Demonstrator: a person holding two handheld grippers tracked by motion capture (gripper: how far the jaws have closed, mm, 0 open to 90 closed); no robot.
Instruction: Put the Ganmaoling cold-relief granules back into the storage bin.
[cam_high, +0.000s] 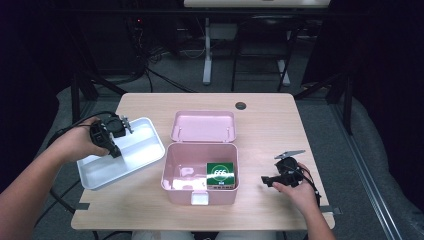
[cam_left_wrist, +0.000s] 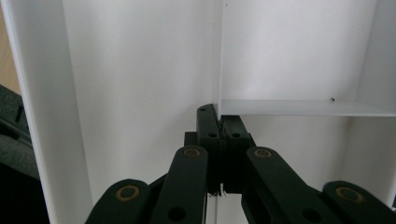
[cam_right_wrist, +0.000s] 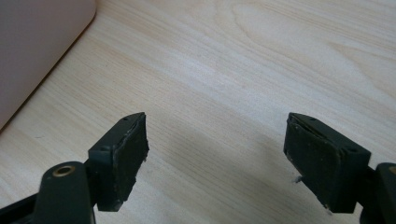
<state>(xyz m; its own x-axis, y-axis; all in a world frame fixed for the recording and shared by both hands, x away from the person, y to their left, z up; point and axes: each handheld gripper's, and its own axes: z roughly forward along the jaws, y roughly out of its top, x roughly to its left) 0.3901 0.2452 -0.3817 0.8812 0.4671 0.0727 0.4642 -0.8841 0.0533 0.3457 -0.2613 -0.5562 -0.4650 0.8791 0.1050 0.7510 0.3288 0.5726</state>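
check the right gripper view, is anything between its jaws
No. The right gripper has its jaws standing wide apart over the bare wooden table, with nothing in the gap, and the pink box lies off to one side.

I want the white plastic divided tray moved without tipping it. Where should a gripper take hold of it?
Judging by its shape, grip the thin upright divider wall inside the white plastic divided tray, coming from above. The left gripper already has its jaws closed on that divider's edge; the wall is narrow enough to fit between them and sits near the tray's middle.
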